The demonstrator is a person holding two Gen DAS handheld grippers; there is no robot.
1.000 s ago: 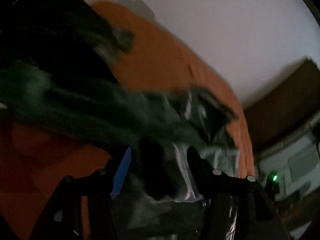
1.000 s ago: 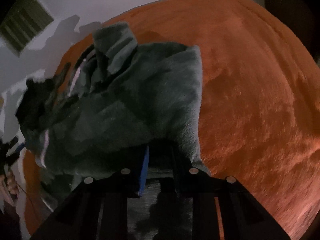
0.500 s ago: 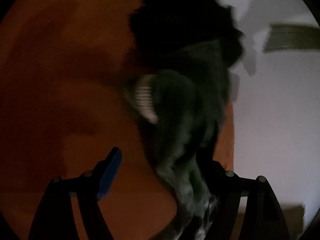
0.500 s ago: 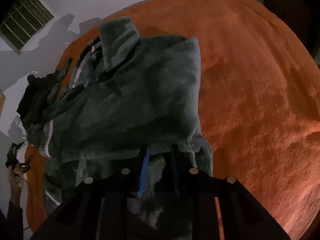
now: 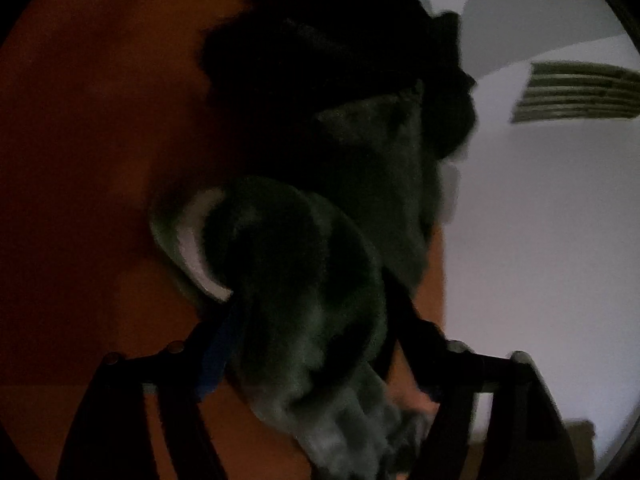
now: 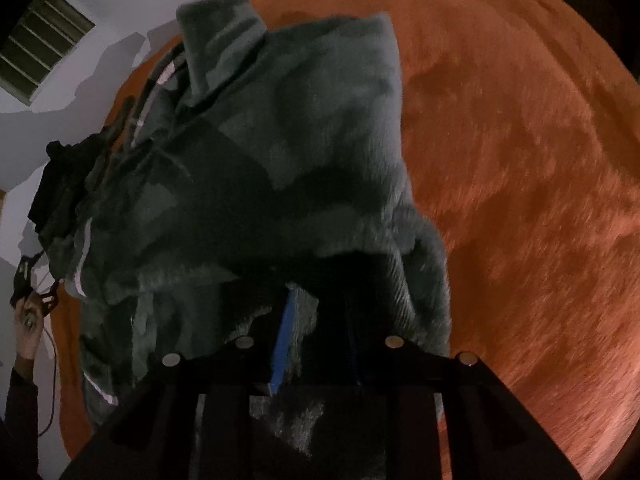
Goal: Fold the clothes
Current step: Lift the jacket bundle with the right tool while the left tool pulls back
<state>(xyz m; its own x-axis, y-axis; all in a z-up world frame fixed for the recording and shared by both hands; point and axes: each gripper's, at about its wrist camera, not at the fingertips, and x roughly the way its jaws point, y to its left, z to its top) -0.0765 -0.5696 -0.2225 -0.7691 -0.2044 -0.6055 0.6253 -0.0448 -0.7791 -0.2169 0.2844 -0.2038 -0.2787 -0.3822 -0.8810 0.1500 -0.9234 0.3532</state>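
Pinching the grey fleece garment [image 6: 280,168] in my right hand-held gripper [image 6: 316,320], with my left hand-held gripper [image 5: 312,344] closing around its bunched end, I keep both edges level above the orange blanket [image 6: 520,160] ahead.

No readable text, labels, brands or numbers anywhere.

Both fisheye views are dim and curve into black corners. The left wrist view is darker and motion-blurred; hard shadows fall across the pale wall [image 6: 120,60].
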